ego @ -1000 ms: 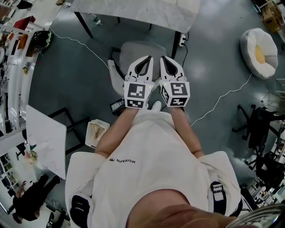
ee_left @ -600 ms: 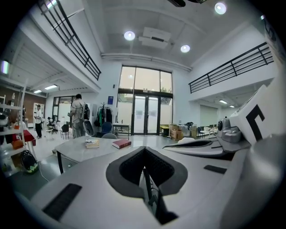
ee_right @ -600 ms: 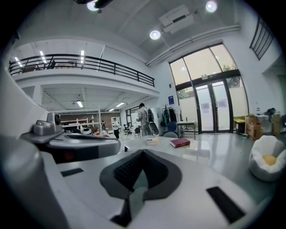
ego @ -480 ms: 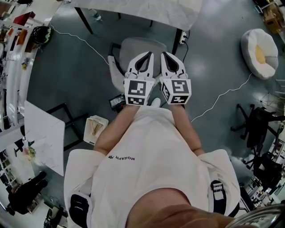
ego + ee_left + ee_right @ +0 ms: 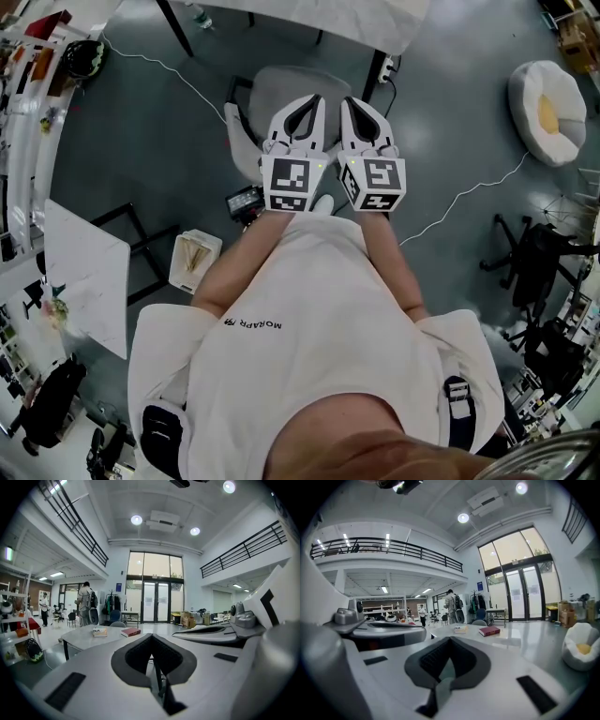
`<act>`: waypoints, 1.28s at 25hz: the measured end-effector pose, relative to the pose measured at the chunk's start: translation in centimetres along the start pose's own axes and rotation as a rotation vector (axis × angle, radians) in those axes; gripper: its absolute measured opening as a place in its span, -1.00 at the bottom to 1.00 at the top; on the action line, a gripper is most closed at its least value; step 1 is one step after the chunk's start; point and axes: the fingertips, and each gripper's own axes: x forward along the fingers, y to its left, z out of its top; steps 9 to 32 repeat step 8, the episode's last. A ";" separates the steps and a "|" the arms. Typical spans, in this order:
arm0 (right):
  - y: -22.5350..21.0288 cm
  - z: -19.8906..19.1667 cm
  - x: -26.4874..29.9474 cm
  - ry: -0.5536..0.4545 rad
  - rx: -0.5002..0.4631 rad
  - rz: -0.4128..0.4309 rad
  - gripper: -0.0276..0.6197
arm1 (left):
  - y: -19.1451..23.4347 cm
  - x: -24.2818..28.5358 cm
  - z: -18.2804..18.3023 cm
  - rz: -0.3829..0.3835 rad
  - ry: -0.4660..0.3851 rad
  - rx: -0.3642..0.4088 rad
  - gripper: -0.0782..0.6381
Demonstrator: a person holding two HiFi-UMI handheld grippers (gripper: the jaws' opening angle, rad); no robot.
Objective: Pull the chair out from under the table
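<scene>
The grey chair [image 5: 279, 86] stands on the floor just in front of the white table [image 5: 319, 17], its seat partly under the table's edge. Its backrest [image 5: 238, 141] faces me. In the head view my left gripper [image 5: 314, 99] and right gripper [image 5: 346, 101] hover side by side above the seat, both shut with nothing between the jaws. Neither touches the chair. In the left gripper view the shut left gripper [image 5: 152, 638] points level across the table top [image 5: 91, 637]. The right gripper view shows the right gripper [image 5: 450, 642] shut too. The chair is hidden in both gripper views.
A white floor cushion [image 5: 546, 98] lies at the right, with a white cable [image 5: 459, 202] across the floor. A small box [image 5: 195, 261] and a black device [image 5: 244, 200] sit left of my feet. Another white table [image 5: 86, 281] stands at the left and a black office chair [image 5: 539, 264] at the right.
The head view has drifted, so table and chair sit a little higher in the picture. Both grippers keep their places over the seat, jaws unchanged.
</scene>
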 end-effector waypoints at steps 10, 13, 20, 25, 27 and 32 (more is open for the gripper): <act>0.2 -0.1 0.5 -0.004 -0.003 0.006 -0.91 | 0.1 0.0 0.1 0.007 -0.017 0.023 -0.78; 0.2 -0.1 0.5 -0.004 -0.003 0.006 -0.91 | 0.1 0.0 0.1 0.007 -0.017 0.023 -0.78; 0.2 -0.1 0.5 -0.004 -0.003 0.006 -0.91 | 0.1 0.0 0.1 0.007 -0.017 0.023 -0.78; 0.2 -0.1 0.5 -0.004 -0.003 0.006 -0.91 | 0.1 0.0 0.1 0.007 -0.017 0.023 -0.78; 0.2 -0.1 0.5 -0.004 -0.003 0.006 -0.91 | 0.1 0.0 0.1 0.007 -0.017 0.023 -0.78; 0.2 -0.1 0.5 -0.004 -0.003 0.006 -0.91 | 0.1 0.0 0.1 0.007 -0.017 0.023 -0.78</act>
